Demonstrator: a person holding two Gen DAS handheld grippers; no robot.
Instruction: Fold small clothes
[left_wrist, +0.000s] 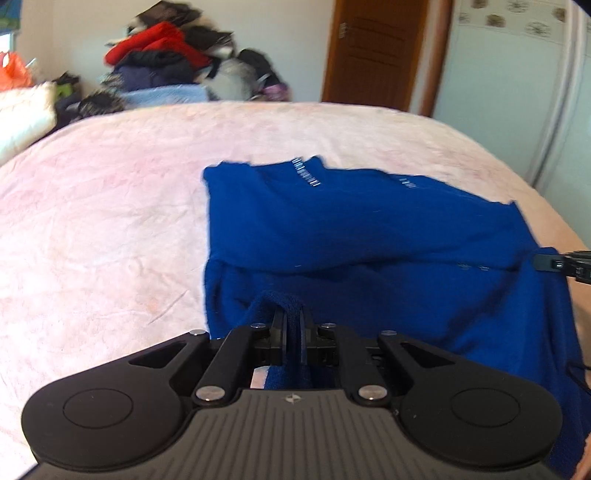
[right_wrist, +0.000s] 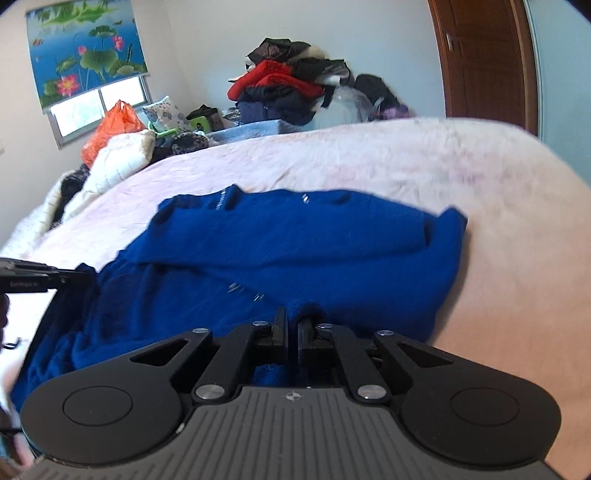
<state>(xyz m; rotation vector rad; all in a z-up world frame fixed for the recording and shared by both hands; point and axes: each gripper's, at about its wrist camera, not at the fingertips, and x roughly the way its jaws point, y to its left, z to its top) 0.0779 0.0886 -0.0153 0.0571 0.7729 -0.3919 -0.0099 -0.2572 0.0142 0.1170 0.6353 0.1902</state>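
A royal-blue knit sweater (left_wrist: 369, 229) lies on the pink bed cover (left_wrist: 103, 206), its far part flat and its near hem lifted. My left gripper (left_wrist: 293, 317) is shut on the near hem at its left corner, with blue cloth pinched between the jaws. My right gripper (right_wrist: 292, 319) is shut on the same hem of the sweater (right_wrist: 295, 240) at the right corner. Each gripper shows at the edge of the other's view: the right one (left_wrist: 565, 264) and the left one (right_wrist: 44, 278).
A heap of clothes (left_wrist: 170, 62) is piled beyond the far side of the bed, also in the right wrist view (right_wrist: 291, 88). A white quilt (right_wrist: 118, 158) and an orange bag (right_wrist: 114, 122) lie at the far left. A brown door (left_wrist: 380, 51) stands behind.
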